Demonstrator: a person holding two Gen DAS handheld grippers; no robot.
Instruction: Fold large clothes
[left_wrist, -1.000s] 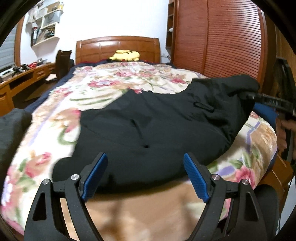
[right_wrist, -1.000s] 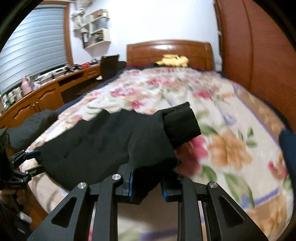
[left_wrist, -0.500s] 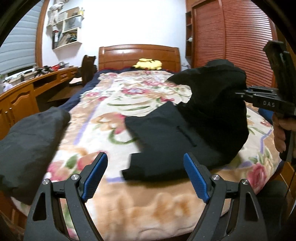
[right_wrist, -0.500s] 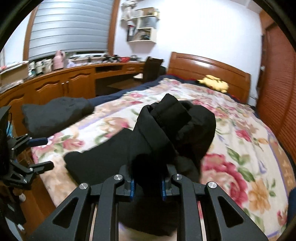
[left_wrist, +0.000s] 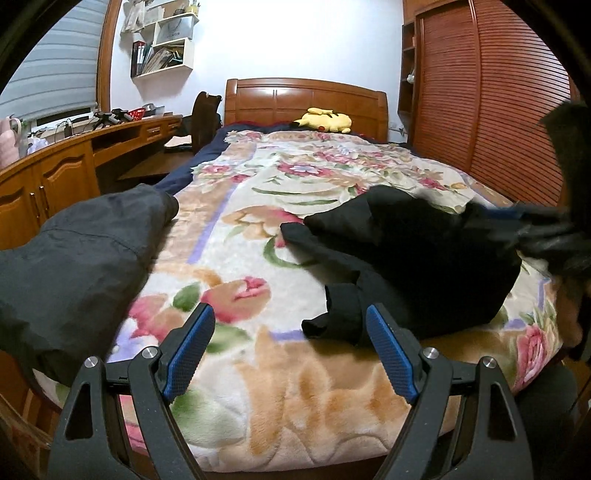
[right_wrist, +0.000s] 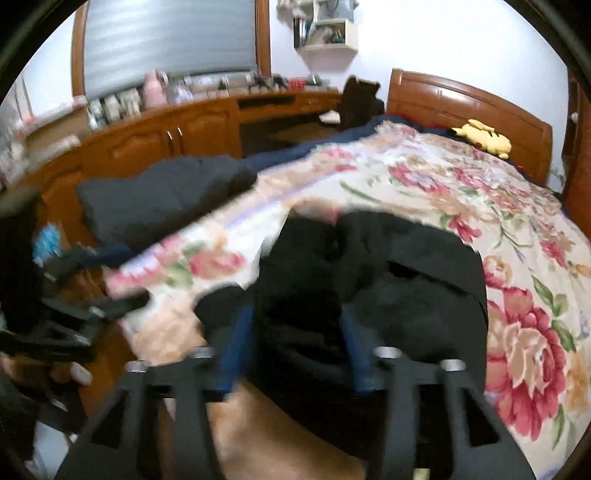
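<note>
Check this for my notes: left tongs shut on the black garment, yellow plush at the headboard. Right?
No. The left wrist view shows the left tongs open and empty, the black garment lying on the bed ahead. The yellow plush is at the headboard.

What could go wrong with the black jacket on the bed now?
1. The black jacket sits in a lumpy heap close to the flowery blanket's near edge, so it may slide off.
2. Its cuff pokes out loose, so the fold could look messy.
3. The right hand-held gripper looks open around the fabric; pulling away carelessly might snag and drag it.
</note>
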